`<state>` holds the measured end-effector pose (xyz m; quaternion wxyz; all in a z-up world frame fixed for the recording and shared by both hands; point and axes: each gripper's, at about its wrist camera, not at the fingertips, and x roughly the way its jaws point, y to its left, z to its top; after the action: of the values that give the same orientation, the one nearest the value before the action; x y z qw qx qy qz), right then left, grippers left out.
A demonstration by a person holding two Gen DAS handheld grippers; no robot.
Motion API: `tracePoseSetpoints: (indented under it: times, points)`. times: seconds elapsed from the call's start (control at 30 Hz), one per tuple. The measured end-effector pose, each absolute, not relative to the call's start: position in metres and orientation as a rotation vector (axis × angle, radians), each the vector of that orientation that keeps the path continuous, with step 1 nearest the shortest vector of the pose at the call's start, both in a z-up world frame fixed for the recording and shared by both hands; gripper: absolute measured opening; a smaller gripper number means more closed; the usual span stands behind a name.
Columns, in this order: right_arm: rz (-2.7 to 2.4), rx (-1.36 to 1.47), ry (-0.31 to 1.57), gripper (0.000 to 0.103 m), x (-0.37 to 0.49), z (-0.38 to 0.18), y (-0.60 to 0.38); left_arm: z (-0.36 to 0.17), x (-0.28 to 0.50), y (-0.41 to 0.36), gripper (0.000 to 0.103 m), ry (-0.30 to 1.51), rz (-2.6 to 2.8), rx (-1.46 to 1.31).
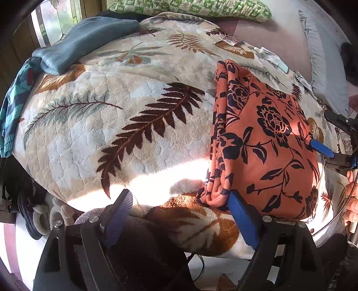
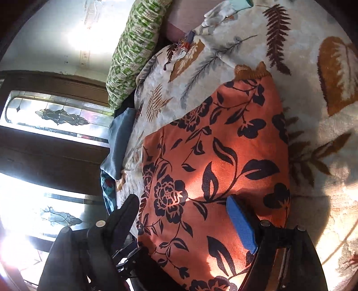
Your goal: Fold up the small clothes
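Bedroom, sunlit; bed covered by a plush leaf-print blanket, stained-glass window behind.

Orange floral garment lies on the blanket toward the near edge of the bed, already doubled over, one long side bunched into pleats. Looks part-folded; probably awaiting another fold or a squaring-up.

Left tongs released, jaws wide, poised over the bunched near corner; one blue pad sits just at the cloth's hem, nothing pinched. Right tongs likewise released, jaws spread over the garment's opposite side, holding nothing. Both placed at opposite edges, likely to take corners for the next fold.

Around: blue folded garment and a teal patterned one at the far side of the bed, well apart. Green-patterned pillow at the head. Small white cloth and a small packet near the garment's far end. Blanket space beside the garment is free; the pleated edge is the main nuisance.
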<state>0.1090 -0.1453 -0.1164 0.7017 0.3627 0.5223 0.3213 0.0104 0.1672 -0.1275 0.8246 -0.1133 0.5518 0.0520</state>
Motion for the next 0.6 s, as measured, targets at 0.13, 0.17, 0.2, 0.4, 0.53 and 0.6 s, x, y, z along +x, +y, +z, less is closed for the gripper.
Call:
tracePoseSetpoints:
  times: [0.13,0.17,0.2,0.4,0.53,0.6]
  points:
    - [0.700,0.789,1.189,0.084,0.108,-0.131,-0.144,-0.135,0.012,0.162,0.087,1.207,0.116,-0.234]
    - [0.703,0.816,1.206,0.084,0.109,-0.141,-0.145,-0.133,0.012,0.162,0.087,1.204,0.116,-0.236]
    - [0.702,0.851,1.192,0.084,0.110,-0.143,-0.148,-0.129,0.010,0.162,0.087,1.189,0.108,-0.247]
    - [0.730,0.845,1.071,0.084,0.097,-0.101,-0.173,-0.090,0.020,0.172,0.088,1.011,0.010,-0.336]
    - [0.642,0.806,1.075,0.084,0.091,-0.109,-0.204,-0.099,0.058,0.176,0.089,1.011,-0.054,-0.368]
    - [0.604,0.839,1.120,0.084,0.092,-0.128,-0.216,-0.111,0.079,0.176,0.089,1.039,-0.090,-0.390]
